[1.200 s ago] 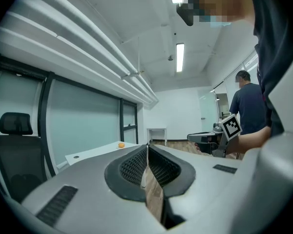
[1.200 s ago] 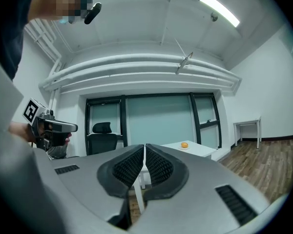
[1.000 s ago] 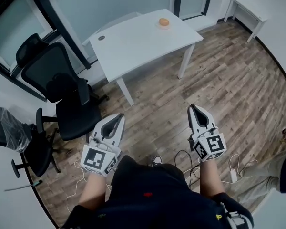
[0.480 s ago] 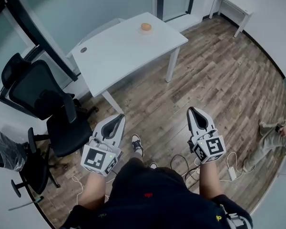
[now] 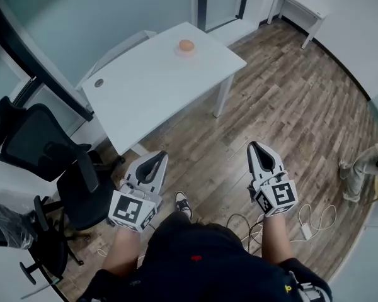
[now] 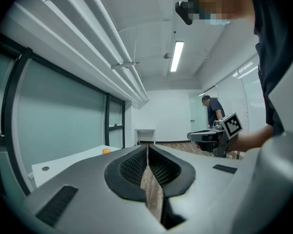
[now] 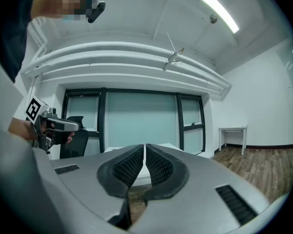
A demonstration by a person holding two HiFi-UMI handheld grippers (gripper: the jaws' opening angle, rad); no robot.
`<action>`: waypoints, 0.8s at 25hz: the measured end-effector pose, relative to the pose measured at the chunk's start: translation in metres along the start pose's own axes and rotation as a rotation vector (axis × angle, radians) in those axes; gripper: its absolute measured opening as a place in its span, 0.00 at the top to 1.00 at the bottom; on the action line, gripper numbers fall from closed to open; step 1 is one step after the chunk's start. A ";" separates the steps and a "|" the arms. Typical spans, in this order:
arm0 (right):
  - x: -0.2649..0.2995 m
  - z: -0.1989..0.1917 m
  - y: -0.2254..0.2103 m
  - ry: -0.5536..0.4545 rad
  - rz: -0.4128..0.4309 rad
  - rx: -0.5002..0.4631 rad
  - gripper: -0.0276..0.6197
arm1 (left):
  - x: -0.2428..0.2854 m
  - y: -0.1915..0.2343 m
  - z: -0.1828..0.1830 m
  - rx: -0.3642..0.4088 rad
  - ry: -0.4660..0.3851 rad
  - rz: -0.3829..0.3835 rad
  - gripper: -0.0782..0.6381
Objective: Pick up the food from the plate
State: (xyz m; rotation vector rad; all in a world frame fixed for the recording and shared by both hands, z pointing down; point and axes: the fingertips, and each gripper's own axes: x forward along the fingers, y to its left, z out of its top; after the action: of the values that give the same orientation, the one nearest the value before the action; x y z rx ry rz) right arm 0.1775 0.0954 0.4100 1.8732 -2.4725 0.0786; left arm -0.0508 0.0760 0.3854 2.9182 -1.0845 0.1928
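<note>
Since a second ago the white rectangular bench (image 5: pixel 145 90) has slid down and leftward in the head view and looks larger, so the person has walked nearer to it. The black office chairs (image 5: pixel 25 137) have drifted toward the left edge.

The left gripper (image 5: pixel 159 157) is held low in front of the body. In its own view the ribbed fingers (image 6: pixel 136 165) meet along their length with nothing between them. The small round orange food (image 5: pixel 186 44) sits on a pale plate (image 5: pixel 186 51) near the far edge of the bench, ahead of both grippers and well apart from them, with most of the bench top and a strip of wooden floor (image 5: pixel 290 106) in between. It lies a little right of the left gripper's line and clearly left of the right one's, so the left looks slightly nearer. Being round, it offers no long axis to line up with.

The right gripper (image 5: pixel 254 145) is level with the left, its fingers (image 7: pixel 158 167) also pressed together and empty. Both would need to open before any grasp.
</note>
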 end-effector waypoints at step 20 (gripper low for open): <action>0.220 0.028 0.025 0.042 0.035 -0.124 0.91 | 0.076 0.205 -0.005 -0.055 -0.052 -0.005 0.85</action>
State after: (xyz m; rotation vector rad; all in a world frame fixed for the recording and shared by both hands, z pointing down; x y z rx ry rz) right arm 0.0936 -0.1111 0.3949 1.7617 -2.4229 -0.0338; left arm -0.1280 -0.1278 0.3948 2.8922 -1.0708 0.0853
